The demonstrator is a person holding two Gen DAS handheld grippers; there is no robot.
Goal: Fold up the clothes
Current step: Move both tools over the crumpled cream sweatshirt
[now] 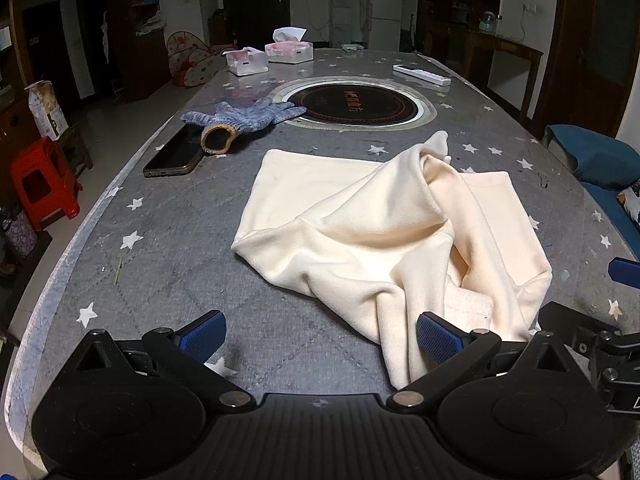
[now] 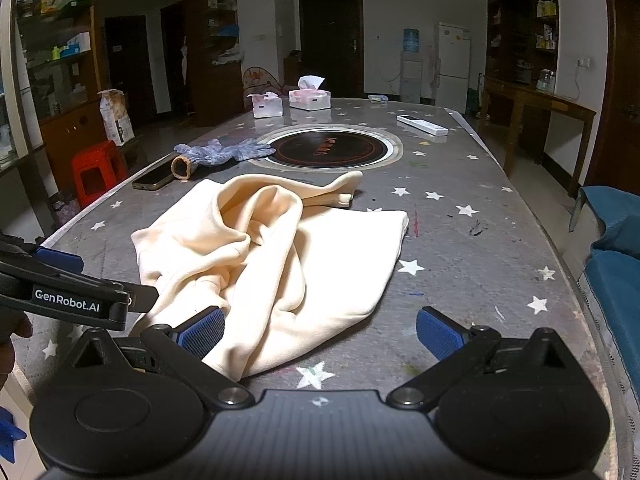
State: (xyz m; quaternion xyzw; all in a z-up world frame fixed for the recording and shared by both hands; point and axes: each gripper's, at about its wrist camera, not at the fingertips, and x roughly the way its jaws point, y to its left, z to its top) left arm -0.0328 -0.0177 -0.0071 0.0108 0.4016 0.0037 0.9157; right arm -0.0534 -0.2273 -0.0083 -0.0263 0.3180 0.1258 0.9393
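A cream garment (image 1: 384,232) lies crumpled and partly folded on the grey star-patterned table (image 1: 168,248); it also shows in the right wrist view (image 2: 280,248). My left gripper (image 1: 320,338) is open and empty, low over the table at the garment's near left edge; its right finger pad (image 1: 438,338) touches the cloth. My right gripper (image 2: 320,334) is open and empty, at the garment's near right edge, with its left pad (image 2: 202,334) against the cloth. The left gripper's body (image 2: 68,296) shows at the left of the right wrist view.
A phone (image 1: 176,152) and a blue knit glove (image 1: 244,120) lie at the left. A round inset cooktop (image 1: 354,104) sits mid-table. Two tissue boxes (image 1: 288,50) and a white remote (image 1: 422,74) lie farther back. A blue seat (image 2: 616,264) is on the right.
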